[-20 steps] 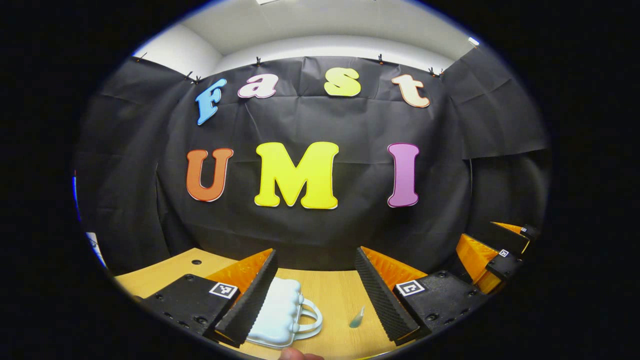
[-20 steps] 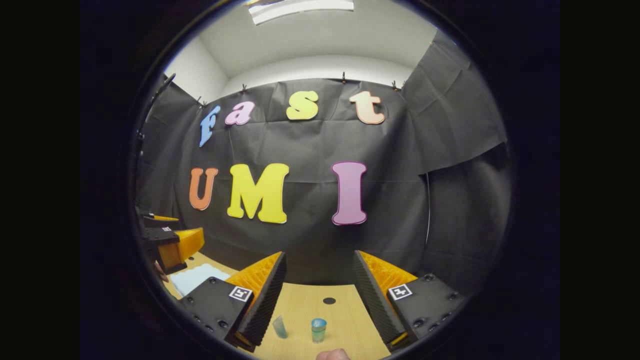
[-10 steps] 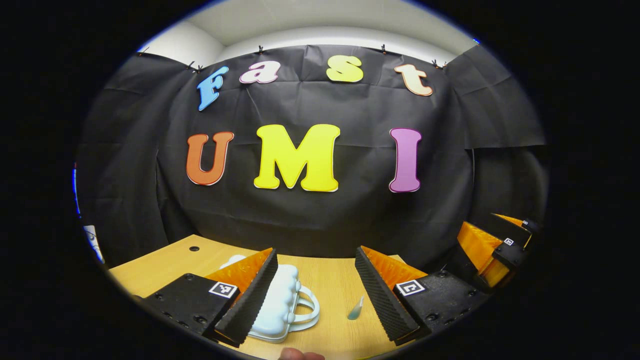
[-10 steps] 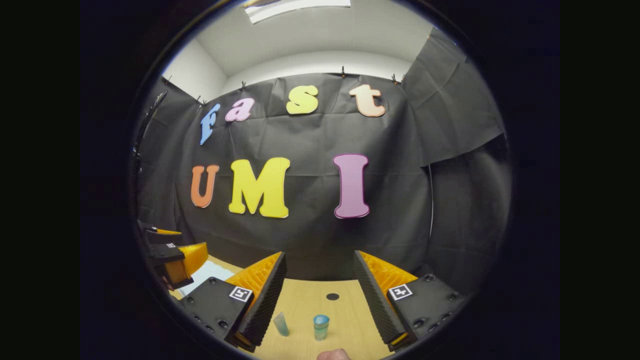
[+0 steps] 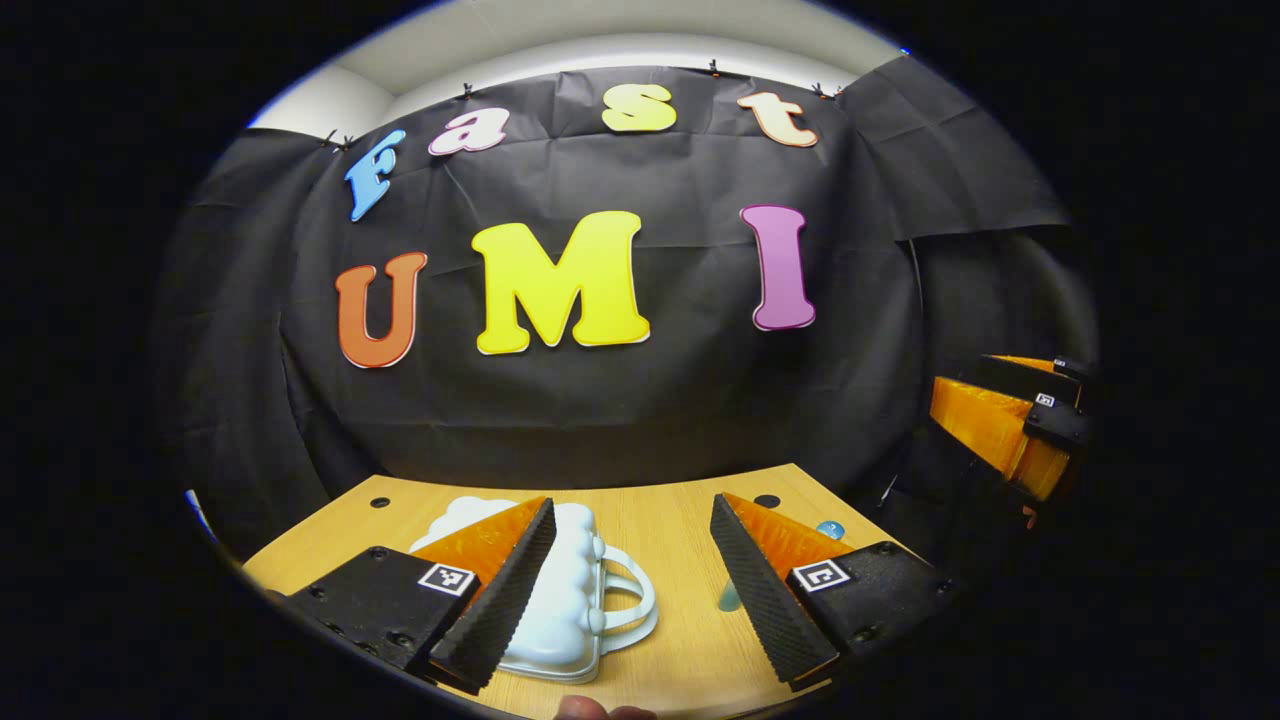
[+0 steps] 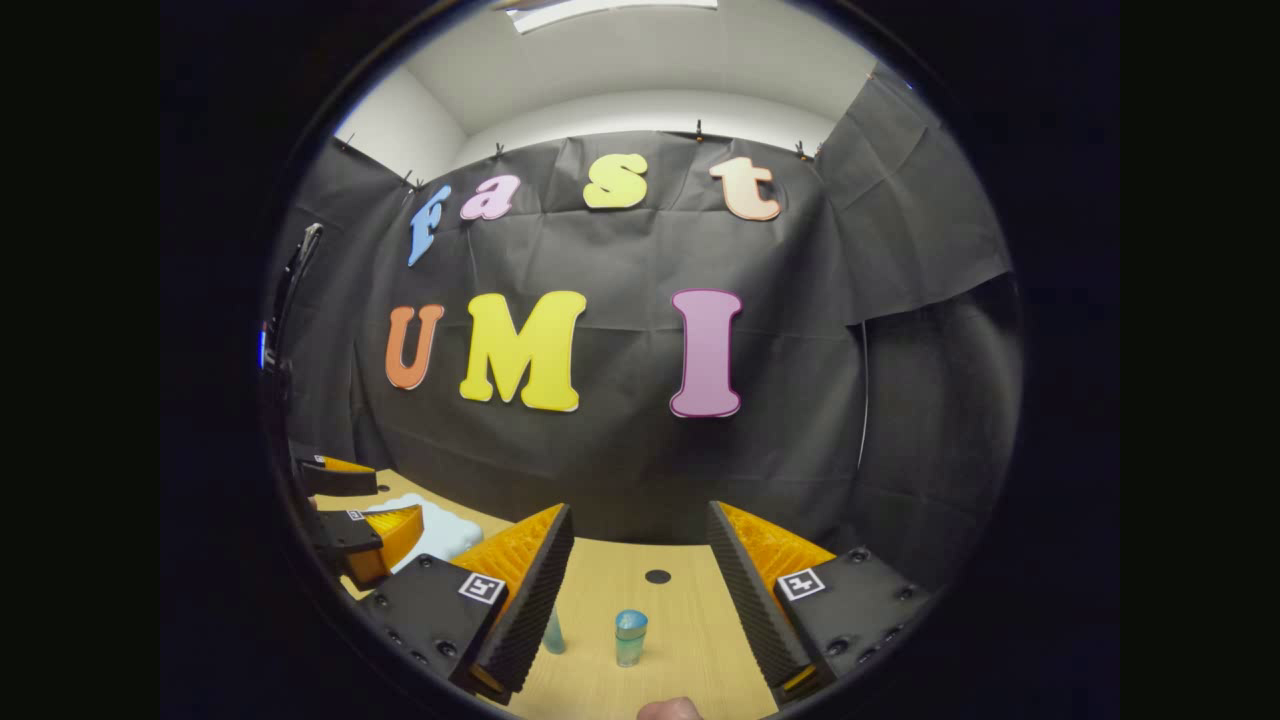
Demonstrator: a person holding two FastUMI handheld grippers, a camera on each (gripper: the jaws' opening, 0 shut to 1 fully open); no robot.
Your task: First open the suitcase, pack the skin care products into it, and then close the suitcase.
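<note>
On wooden table point(image 5: 680, 520), closed white suitcase point(image 5: 570, 600), unlabelled blue bottle point(image 6: 630, 637), both grippers' fingers wide apart, empty

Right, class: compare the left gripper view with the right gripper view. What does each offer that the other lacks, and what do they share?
Left gripper view: the closed white suitcase with its handle in plain sight, partly behind a finger of the open left tool. Right gripper view: a small blue-capped bottle seen in full, upright on the table ahead of the open right tool, plus a ceiling light. Shared: suitcase, table, a little greenish tube, black cloth wall.
</note>
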